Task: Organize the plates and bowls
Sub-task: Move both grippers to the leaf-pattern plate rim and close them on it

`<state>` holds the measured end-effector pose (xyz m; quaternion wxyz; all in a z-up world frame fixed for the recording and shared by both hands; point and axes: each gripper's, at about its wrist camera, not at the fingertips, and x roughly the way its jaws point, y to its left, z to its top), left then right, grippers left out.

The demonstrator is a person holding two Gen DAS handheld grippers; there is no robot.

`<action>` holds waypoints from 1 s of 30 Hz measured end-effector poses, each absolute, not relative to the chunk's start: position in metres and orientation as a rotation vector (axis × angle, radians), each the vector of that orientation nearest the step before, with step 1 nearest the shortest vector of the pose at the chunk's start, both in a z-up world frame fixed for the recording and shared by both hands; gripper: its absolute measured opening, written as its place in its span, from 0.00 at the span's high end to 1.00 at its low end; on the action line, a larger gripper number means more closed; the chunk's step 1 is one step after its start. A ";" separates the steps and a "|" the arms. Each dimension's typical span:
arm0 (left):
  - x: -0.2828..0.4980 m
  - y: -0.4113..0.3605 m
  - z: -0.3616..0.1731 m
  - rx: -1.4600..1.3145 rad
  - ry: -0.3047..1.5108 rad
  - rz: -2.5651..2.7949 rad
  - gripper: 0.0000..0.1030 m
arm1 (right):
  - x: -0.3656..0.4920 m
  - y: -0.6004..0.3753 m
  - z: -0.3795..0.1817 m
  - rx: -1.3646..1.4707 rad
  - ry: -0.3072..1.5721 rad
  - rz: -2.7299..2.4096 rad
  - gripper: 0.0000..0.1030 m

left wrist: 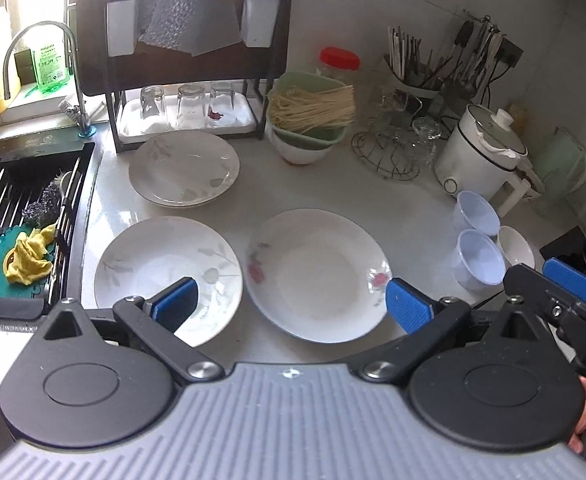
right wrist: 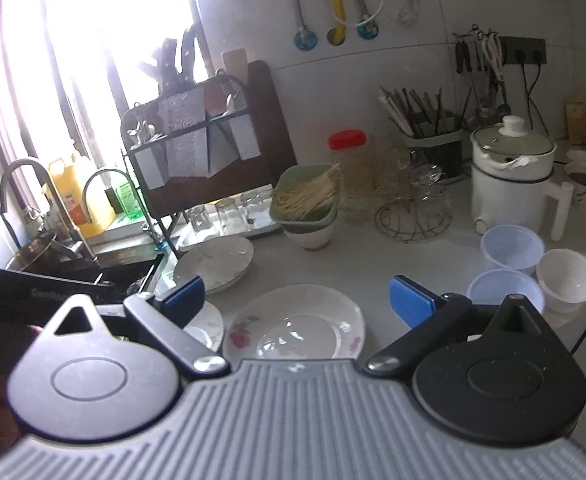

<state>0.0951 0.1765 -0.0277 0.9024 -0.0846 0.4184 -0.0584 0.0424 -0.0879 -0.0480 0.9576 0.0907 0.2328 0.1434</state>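
A white plate with pink flowers (left wrist: 317, 272) lies on the pale counter (left wrist: 405, 208) between my left gripper's (left wrist: 291, 304) open blue pads; it also shows in the right wrist view (right wrist: 297, 324). A white plate with grey leaves (left wrist: 165, 268) lies to its left, and a stack of two similar plates (left wrist: 184, 166) lies behind. Two pale blue bowls (left wrist: 478, 255) and a white bowl (left wrist: 516, 246) stand at the right. My right gripper (right wrist: 297, 300) is open and empty above the flowered plate; it also appears at the right edge of the left wrist view (left wrist: 565, 284).
A black sink (left wrist: 25, 216) with a rack and yellow cloth is at the left. A dish rack (left wrist: 189, 80) with upturned glasses stands behind. A green basket of noodles (left wrist: 313, 114), a wire stand (left wrist: 393, 152) and a white electric pot (left wrist: 481, 152) line the back.
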 end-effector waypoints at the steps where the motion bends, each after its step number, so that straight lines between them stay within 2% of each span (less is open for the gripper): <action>1: 0.098 0.184 -0.031 -0.176 0.867 -0.128 0.01 | 0.045 -0.083 -0.049 0.199 0.476 0.296 0.03; 27: 0.190 0.352 -0.116 -0.139 0.955 -0.181 0.01 | 0.105 0.079 -0.108 0.216 0.692 0.238 0.03; 30: 0.198 0.364 -0.129 -0.132 0.977 -0.189 0.01 | 0.111 0.087 -0.118 0.254 0.732 0.240 0.06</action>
